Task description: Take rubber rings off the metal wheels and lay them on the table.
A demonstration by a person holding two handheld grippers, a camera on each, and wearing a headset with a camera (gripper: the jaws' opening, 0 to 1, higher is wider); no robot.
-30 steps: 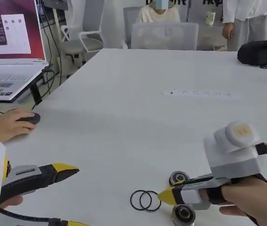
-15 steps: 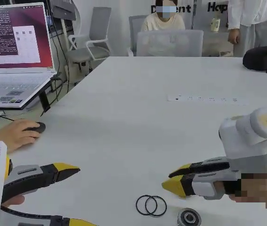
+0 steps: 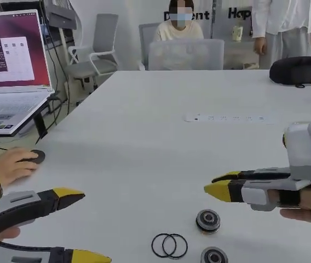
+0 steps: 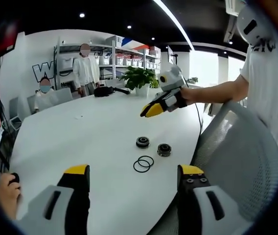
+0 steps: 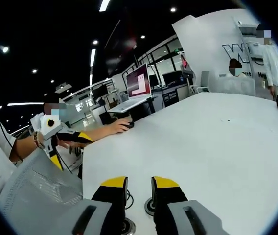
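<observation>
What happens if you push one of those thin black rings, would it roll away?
Probably not. The rings lie flat on the table, so a push would likely slide one, not roll it. They look very thin, so they are probably light and bendy when lifted.

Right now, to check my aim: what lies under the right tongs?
Two round metal wheels on the white table, each partly covered by a jaw of the right tongs; their covered parts cannot be judged.

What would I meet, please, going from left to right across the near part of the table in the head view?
Left gripper → rubber rings → metal wheels.
</observation>
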